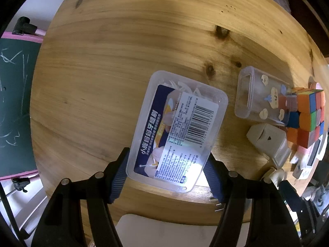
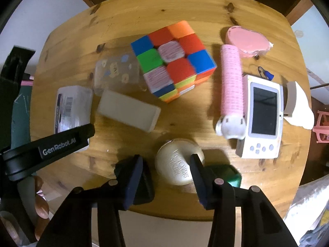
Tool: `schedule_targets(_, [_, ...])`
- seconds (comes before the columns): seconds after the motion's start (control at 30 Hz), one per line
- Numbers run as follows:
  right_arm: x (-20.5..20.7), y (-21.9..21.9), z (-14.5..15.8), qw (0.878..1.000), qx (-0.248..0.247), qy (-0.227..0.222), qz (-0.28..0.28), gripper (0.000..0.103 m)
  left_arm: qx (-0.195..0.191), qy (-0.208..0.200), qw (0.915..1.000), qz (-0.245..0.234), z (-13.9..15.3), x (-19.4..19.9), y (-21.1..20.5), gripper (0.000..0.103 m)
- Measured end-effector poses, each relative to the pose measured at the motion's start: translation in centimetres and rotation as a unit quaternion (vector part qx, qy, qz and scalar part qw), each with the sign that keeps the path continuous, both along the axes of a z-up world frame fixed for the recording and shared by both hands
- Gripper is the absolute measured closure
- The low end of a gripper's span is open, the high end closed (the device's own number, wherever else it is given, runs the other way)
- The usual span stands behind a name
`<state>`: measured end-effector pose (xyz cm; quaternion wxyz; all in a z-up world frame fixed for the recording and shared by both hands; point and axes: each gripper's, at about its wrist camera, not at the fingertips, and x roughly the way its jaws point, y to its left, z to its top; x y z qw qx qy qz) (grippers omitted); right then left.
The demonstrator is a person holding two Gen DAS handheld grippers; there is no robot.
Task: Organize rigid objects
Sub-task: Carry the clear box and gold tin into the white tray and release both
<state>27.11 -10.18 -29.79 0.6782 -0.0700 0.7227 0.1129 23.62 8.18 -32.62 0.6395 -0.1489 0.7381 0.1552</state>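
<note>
My left gripper [image 1: 166, 171] is shut on a clear plastic box of interdental brushes [image 1: 176, 129] with a barcode label, which lies on the round wooden table [image 1: 123, 61]. The box also shows at the left in the right wrist view [image 2: 72, 107], with the left gripper's arm over its near end. My right gripper [image 2: 166, 177] is open and empty, with its fingers on either side of a round cream case [image 2: 178, 161] near the table's front edge. A colourful puzzle cube [image 2: 172, 61] sits mid-table.
A clear patterned case [image 2: 117, 74], a cream rectangular box [image 2: 128, 111], a pink hair roller [image 2: 231, 86], a pink compact [image 2: 246, 41], a white handheld game console [image 2: 263, 117] and a green object [image 2: 230, 175] crowd the table. A chalkboard [image 1: 14, 103] stands to the left.
</note>
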Motion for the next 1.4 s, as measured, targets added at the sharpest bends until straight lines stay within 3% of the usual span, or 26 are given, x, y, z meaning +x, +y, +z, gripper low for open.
schedule_targets(0.43, [1.0,0.7,-0.3,1.000,0.006,-0.007,-0.026,0.055,0.003,-0.001,1.0000,-0.005,0.7,0.0,0.3,0.032])
schedule_targets(0.63, [1.0,1.0,0.1,0.999,-0.034,-0.027,-0.028,0.061,0.007,-0.001,0.9999,-0.009,0.7,-0.1,0.0,0.032])
schedule_targets(0.77, [0.9,0.1,0.2,0.997,-0.047,-0.034,-0.044,0.055,0.010,-0.001,0.9999,-0.012,0.8,0.0,-0.3,0.032])
schedule_targets(0.87, [1.0,-0.4,-0.2,0.997,-0.044,-0.028,-0.050,0.043,0.013,-0.001,0.9998,-0.013,0.5,0.2,-0.6,0.032])
schedule_targets(1.13, [1.2,-0.8,-2.2,0.998,-0.030,0.005,-0.053,0.045,0.019,-0.005,0.9997,-0.017,0.3,0.1,-1.2,0.032])
schedule_targets(1.4, [0.3,0.0,-1.5,0.999,-0.028,-0.018,-0.039,0.048,0.037,-0.023,0.9981,-0.044,1.4,0.0,-2.9,0.033])
